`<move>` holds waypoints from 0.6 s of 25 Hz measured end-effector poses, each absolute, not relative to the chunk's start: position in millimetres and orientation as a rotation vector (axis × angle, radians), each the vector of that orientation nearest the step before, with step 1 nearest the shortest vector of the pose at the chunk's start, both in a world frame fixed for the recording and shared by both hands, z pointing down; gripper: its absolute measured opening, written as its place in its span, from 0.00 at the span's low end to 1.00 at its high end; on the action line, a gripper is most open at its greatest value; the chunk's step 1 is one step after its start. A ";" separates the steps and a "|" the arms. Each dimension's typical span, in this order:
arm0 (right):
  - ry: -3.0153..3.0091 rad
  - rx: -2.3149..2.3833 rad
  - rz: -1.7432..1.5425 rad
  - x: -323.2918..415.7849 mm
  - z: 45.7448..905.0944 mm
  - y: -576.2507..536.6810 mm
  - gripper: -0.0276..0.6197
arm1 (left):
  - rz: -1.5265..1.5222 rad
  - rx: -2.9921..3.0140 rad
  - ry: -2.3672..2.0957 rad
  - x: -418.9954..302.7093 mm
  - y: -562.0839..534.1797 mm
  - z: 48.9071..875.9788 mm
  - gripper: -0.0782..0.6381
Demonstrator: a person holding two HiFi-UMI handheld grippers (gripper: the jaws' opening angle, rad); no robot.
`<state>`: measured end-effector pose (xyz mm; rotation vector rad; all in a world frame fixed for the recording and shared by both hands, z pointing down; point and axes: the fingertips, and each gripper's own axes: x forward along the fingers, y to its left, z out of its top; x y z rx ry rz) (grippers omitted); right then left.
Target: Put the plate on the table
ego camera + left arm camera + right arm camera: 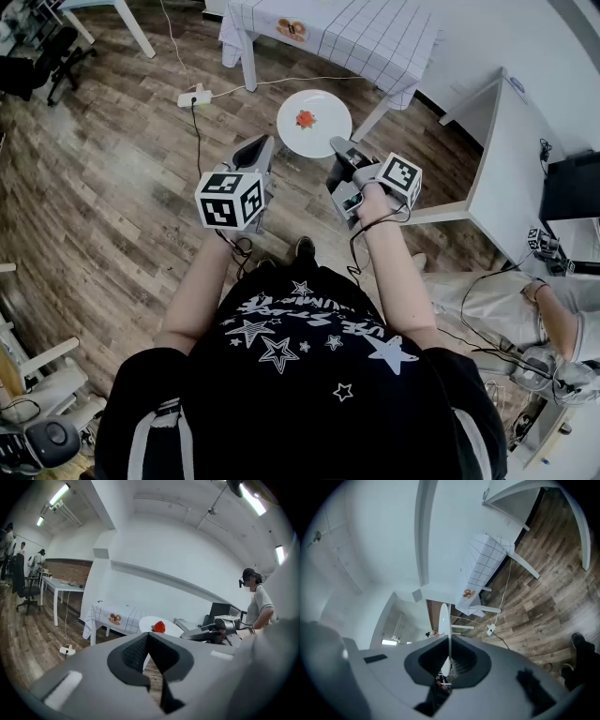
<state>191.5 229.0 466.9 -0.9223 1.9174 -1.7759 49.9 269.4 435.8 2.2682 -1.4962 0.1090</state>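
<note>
Hanging level above the wood floor (pixel 112 187) with a strawberry (pixel 306 118) aboard, the white plate (pixel 314 123) is pinched at its five o'clock rim by the right gripper (pixel 337 148), the left gripper (pixel 254 148) closed on nothing at eight o'clock; reaching the checked-cloth table (pixel 375 37) at twelve likely demands a flat, steady carry.

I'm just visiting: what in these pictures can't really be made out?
- Head view: the orange-brown things on the checked table are too small to name.
- Right gripper view: the plate shows edge-on, so its top is hidden.
- Left gripper view: the left claw's own body hides whatever lies beneath it.
</note>
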 end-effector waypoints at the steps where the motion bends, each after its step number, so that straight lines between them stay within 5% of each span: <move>1: 1.905 -0.932 -1.781 193.1 469.4 228.6 0.07 | 0.112 2.269 -1.497 48.8 269.6 435.8 0.12; 15: 1.775 -1.050 -1.891 210.8 501.4 232.8 0.07 | 0.165 2.254 -1.490 55.4 269.1 449.3 0.12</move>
